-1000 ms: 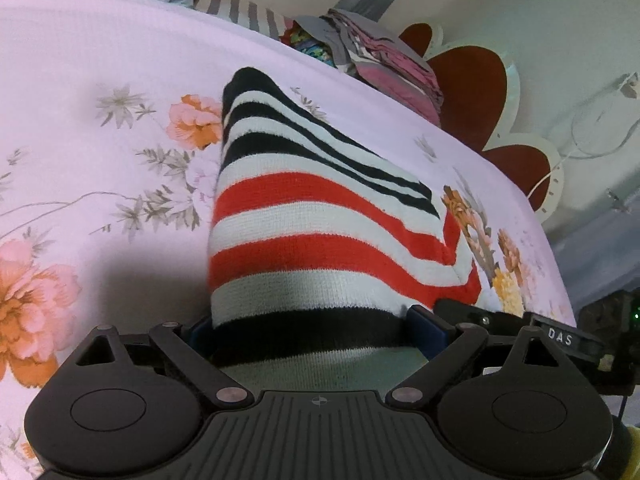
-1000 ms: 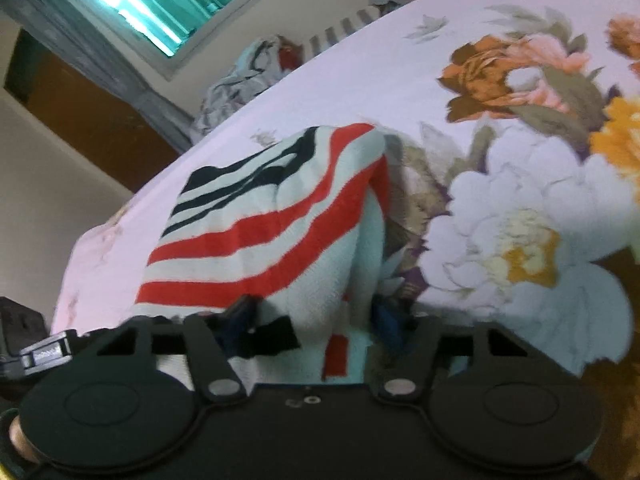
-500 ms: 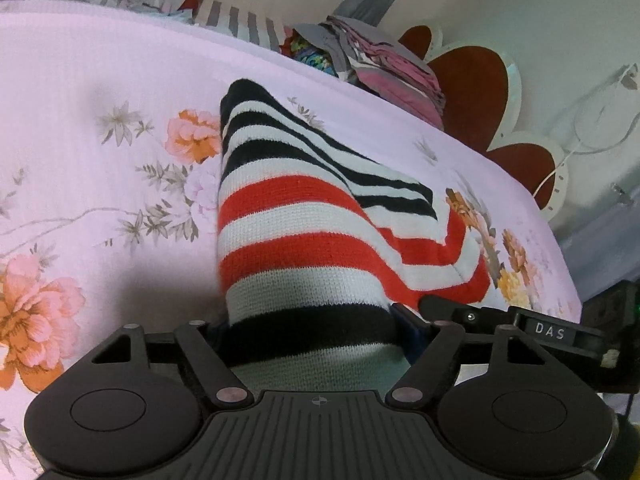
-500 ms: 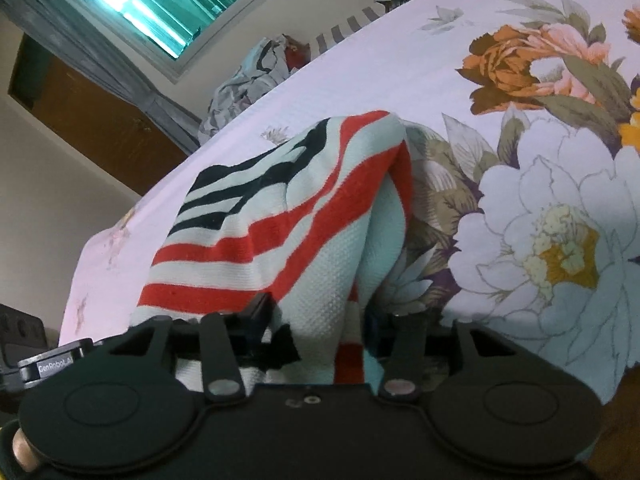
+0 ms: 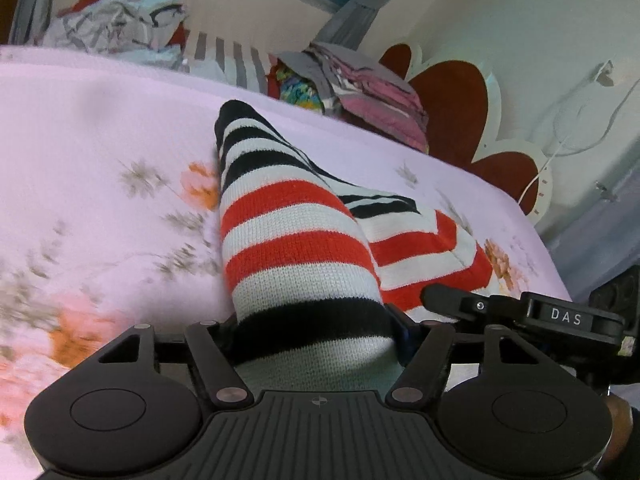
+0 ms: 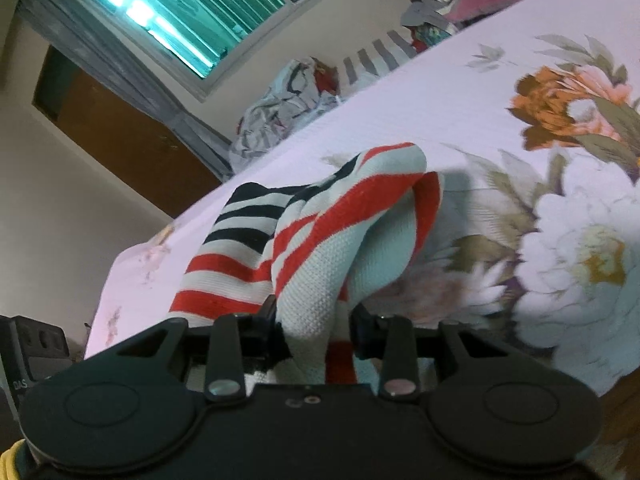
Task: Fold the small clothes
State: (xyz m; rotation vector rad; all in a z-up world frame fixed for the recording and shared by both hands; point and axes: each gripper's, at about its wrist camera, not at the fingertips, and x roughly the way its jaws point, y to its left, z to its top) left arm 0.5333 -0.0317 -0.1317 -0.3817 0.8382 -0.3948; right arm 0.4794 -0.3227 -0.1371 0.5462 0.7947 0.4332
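Lifted higher, folding: striped knit garment point(image 5: 296, 248), clamped by my left gripper point(image 5: 316, 332) and right gripper point(image 6: 316, 332) above floral bedsheet point(image 5: 100, 128).

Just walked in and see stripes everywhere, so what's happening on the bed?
A person is folding a striped knit garment on the floral bedsheet. The left gripper and right gripper each pinch a near edge of it, lifted off the sheet; its far end rests on the bed.
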